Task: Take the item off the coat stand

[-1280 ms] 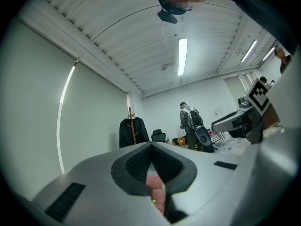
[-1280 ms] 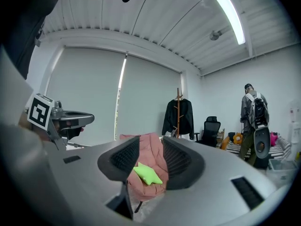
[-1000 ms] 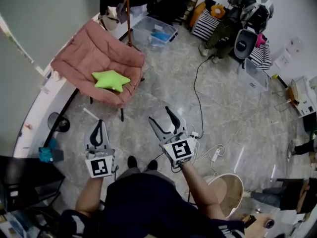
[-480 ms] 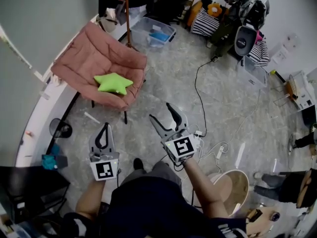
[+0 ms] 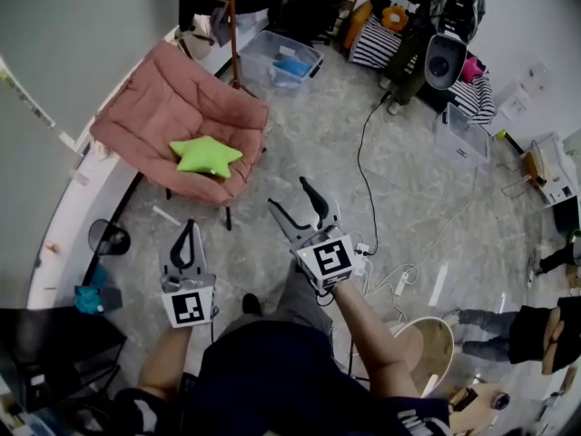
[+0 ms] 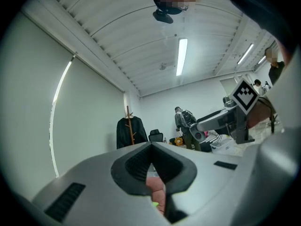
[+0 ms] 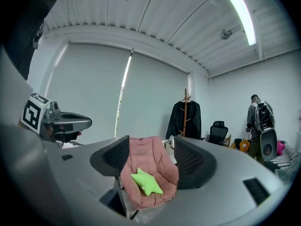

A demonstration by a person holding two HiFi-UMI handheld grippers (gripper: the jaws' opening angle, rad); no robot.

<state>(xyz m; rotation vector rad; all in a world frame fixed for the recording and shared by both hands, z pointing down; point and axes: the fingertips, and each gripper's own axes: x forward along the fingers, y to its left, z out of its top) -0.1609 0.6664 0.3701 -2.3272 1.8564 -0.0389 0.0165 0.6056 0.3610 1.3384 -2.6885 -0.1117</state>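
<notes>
1. The black coat hangs on the wooden coat stand near the far wall. It is draped round the pole, so only the top of the pole shows above the collar. Nothing touches it yet.
2. Near the stand, on the person's side, sits a pink padded chair with a green star cushion lying on its seat. A clear storage box stands on the floor at the other side of the pole. I judge that the way to the coat goes between these two.
3. The right gripper is held out in front with its jaws wide apart and nothing between them; through the gap one sees only the far chair. It seems made ready early to take the cloth.
4. The left gripper is kept nearer to the body, its jaws pressed together on nothing, probably because it has no work at present.
5. Both grippers are well apart from the coat, so the step in hand looks like the walk toward the stand
</notes>
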